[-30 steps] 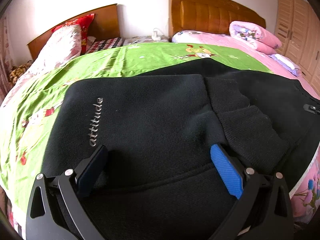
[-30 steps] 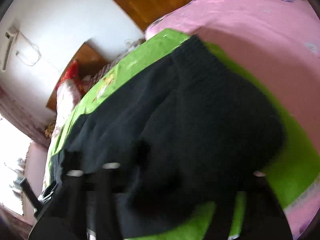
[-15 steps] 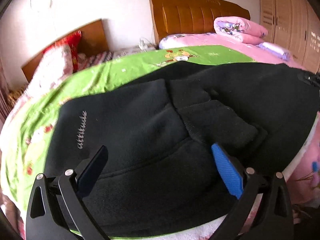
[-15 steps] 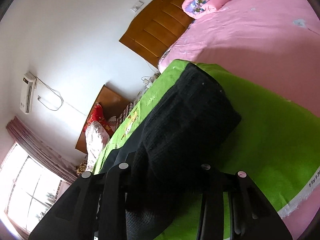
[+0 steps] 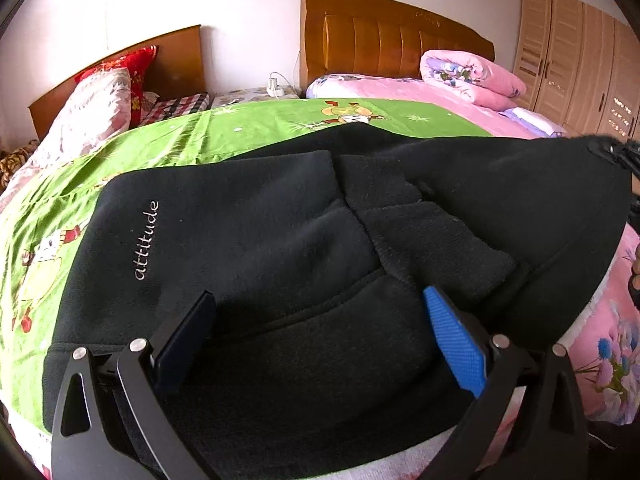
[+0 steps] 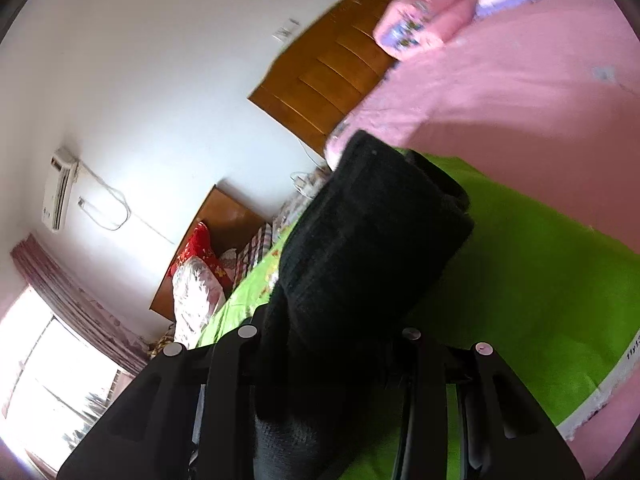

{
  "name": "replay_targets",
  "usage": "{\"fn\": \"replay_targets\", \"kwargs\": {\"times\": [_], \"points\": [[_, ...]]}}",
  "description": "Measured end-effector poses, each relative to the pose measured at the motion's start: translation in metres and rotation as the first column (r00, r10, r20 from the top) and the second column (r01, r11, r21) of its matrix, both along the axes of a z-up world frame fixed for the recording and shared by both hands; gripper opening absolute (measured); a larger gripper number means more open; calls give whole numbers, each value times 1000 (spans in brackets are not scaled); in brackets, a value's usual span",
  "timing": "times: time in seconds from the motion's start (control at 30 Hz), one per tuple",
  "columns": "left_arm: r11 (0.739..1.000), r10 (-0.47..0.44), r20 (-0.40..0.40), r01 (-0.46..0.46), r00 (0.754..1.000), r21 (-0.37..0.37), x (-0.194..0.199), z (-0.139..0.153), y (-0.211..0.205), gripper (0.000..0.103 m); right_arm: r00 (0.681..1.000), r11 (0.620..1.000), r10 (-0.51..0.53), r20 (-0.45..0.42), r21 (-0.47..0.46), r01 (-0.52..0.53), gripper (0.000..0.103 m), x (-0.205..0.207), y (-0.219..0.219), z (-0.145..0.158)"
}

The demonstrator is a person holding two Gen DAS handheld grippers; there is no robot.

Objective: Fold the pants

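Observation:
Black fleece pants (image 5: 260, 232) with the word "attitude" stitched on them lie across a green cartoon sheet (image 5: 248, 128) on the bed. My left gripper (image 5: 320, 320) stands open just over the near part of the pants, its blue pad (image 5: 452, 340) and dark pad (image 5: 188, 332) far apart on the fabric. In the right wrist view my right gripper (image 6: 328, 344) is shut on a thick bunch of the pants (image 6: 372, 240), held up off the green sheet (image 6: 540, 280). Its fingertips are buried in the cloth. In the left wrist view the right side of the pants rises toward the frame's edge.
A pink bed (image 5: 400, 88) with a folded pink quilt (image 5: 472, 76) adjoins on the right, before a wooden headboard (image 5: 392, 44). A pillow (image 5: 92, 112) lies at the far left. A wardrobe (image 5: 580, 60) stands at the right. A window (image 6: 52, 360) is at the left.
The right gripper has risen and tipped up, carrying its end of the pants off the sheet. In the left wrist view the pants' right side now stands higher; the left gripper stays open.

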State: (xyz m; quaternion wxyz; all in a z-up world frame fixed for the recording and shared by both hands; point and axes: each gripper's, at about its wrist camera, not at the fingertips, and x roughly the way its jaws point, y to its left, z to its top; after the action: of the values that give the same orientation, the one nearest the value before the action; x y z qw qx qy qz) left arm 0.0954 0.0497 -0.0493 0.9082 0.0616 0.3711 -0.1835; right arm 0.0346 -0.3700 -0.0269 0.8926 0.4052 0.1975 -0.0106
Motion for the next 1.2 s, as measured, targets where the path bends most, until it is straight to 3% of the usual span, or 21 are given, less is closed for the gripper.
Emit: {"fn": "replay_targets", "kwargs": {"times": [0.1,0.17,0.23,0.3,0.4,0.5,0.6,0.63,0.67,0.7,0.73,0.77,0.83,0.9,1.0,1.03,1.07,1.1,1.13,1.17,1.2], "points": [[999,-8,0,8,1000,-52,-5,11,10,101,999,990,37,35,-136,-32,38,12,32,35],[992,4,81,6,997,-126,-18,34,30,101,995,970,80,52,-235,-65,38,20,58,56],[984,76,138,-52,987,-169,-25,53,59,101,985,920,161,62,-372,-127,38,31,101,78],[967,175,144,-142,974,-214,-25,62,94,101,967,853,245,65,-488,-184,38,40,146,91],[917,341,114,-304,933,-257,-25,65,152,101,919,699,394,24,-657,-282,38,54,230,96],[886,420,103,-383,902,-261,-28,63,185,101,857,522,507,-96,-757,-393,38,69,315,73],[869,460,81,-430,884,-244,-28,59,206,101,752,234,554,-357,-801,-552,38,82,394,11],[867,463,67,-437,884,-238,-28,56,209,101,715,103,526,-461,-800,-591,39,82,418,-24],[869,460,56,-436,886,-233,-27,53,212,101,758,9,492,-427,-869,-495,41,71,431,-42],[873,454,49,-433,890,-226,-28,51,213,101,785,-45,473,-400,-901,-432,42,65,436,-46],[877,445,43,-426,894,-220,-27,49,212,101,787,-48,467,-404,-900,-434,43,66,436,-45],[883,429,30,-412,903,-226,-26,48,210,101,776,-28,474,-417,-888,-459,44,70,432,-42],[886,387,-7,-373,922,-277,-25,47,205,101,776,-29,473,-417,-887,-460,46,73,427,-40],[874,341,-51,-336,939,-350,-21,46,201,101,793,-45,452,-408,-898,-437,49,58,435,-41],[845,246,-127,-277,961,-459,-9,47,196,101,784,-92,490,-381,-917,-388,51,29,446,-39],[830,210,-151,-258,966,-495,-4,48,195,101,790,-124,501,-354,-933,-339,62,18,447,-38],[820,172,-173,-238,970,-520,1,48,192,101,801,-173,506,-321,-947,-270,84,8,450,-40],[814,134,-198,-222,971,-537,6,47,188,101,797,-201,524,-301,-953,-228,94,1,454,-42],[809,91,-227,-204,970,-551,13,47,182,101,785,-215,545,-295,-954,-209,95,-6,456,-41],[809,74,-239,-199,968,-554,17,48,176,101,764,-207,566,-309,-951,-231,92,-9,455,-36],[814,77,-244,-202,967,-544,20,49,172,101,731,-174,605,-315,-948,-265,89,-13,451,-29]]}}
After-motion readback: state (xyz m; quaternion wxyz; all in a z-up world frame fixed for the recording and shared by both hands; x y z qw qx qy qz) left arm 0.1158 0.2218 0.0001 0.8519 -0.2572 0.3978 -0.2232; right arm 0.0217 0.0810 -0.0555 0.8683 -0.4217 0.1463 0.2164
